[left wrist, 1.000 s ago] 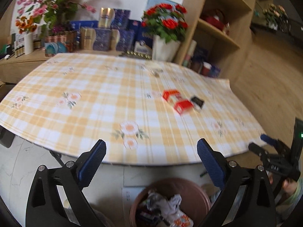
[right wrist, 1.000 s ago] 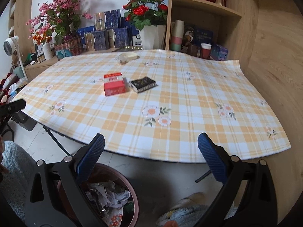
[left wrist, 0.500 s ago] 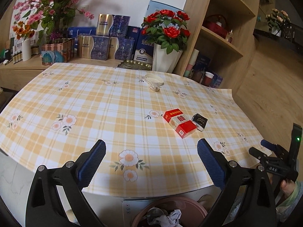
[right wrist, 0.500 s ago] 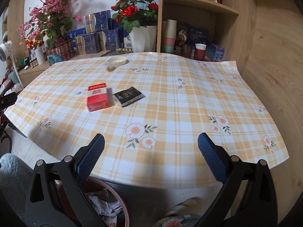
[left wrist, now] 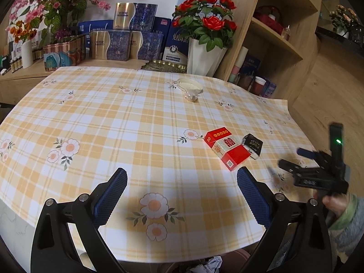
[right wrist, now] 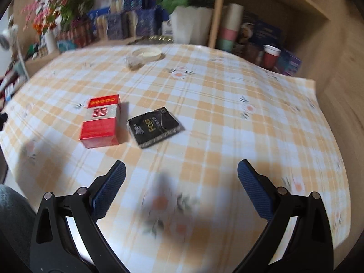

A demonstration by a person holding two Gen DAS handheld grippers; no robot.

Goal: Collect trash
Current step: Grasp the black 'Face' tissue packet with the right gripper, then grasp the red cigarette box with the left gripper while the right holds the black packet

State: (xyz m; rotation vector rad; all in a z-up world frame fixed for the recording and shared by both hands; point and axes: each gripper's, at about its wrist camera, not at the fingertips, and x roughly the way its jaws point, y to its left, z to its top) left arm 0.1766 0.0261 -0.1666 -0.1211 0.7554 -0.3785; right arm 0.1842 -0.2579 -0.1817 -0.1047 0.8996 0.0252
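Note:
A red cigarette pack [left wrist: 225, 149] [right wrist: 101, 120] lies flat on the yellow checked tablecloth [left wrist: 113, 122], and a flattened black packet [left wrist: 252, 145] [right wrist: 154, 126] lies just to its right. My left gripper [left wrist: 180, 193] hovers open over the table's near edge, short of the red pack and empty. My right gripper [right wrist: 180, 192] is open and empty too, above the cloth in front of the black packet. In the left wrist view it shows at the right, held by a hand. A small crumpled clear wrapper [left wrist: 191, 97] [right wrist: 134, 63] sits beside a white dish [left wrist: 190, 85] [right wrist: 147, 53] far back.
A brown bin with crumpled paper [left wrist: 211, 264] peeks out under the table's near edge. Behind the table stand a white vase of red roses [left wrist: 204, 45], gift boxes [left wrist: 125, 36], pink flowers [left wrist: 47, 4] and a wooden shelf unit [left wrist: 273, 34] with cups.
Both grippers have risen from beside the bin below the table edge and moved forward over the tablecloth. The red pack and black packet now look closer. The right wrist view is motion-blurred.

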